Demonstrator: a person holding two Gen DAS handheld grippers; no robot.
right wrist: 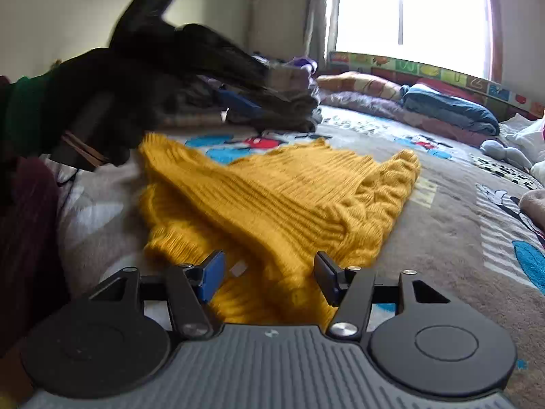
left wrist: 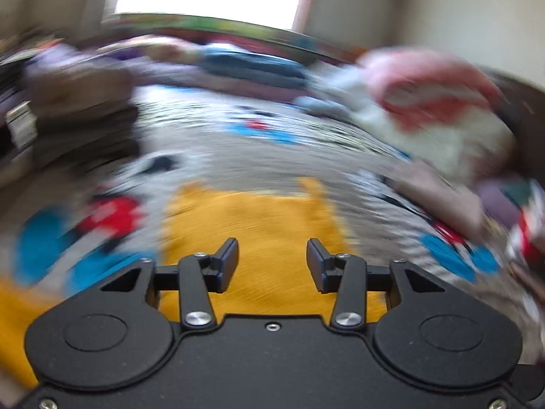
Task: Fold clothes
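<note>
A mustard-yellow knit sweater [right wrist: 289, 191] lies partly folded on a grey cartoon-print bedspread [right wrist: 442, 211]. My right gripper [right wrist: 269, 276] stands open low over its near edge, with knit fabric lying between the blue pads but not pinched. In the heavily blurred left wrist view, my left gripper [left wrist: 272, 262] is open above the sweater [left wrist: 265, 218] with nothing held. In the right wrist view, a black-gloved hand [right wrist: 102, 109] with a green sleeve holds that left gripper, blurred, above the sweater's left side.
A stack of folded clothes [right wrist: 289, 102] sits behind the sweater at the left. A loose pile of pink and white clothes [left wrist: 425, 102] lies to the right. Pillows and a blue blanket [right wrist: 453, 105] line the far edge under a bright window.
</note>
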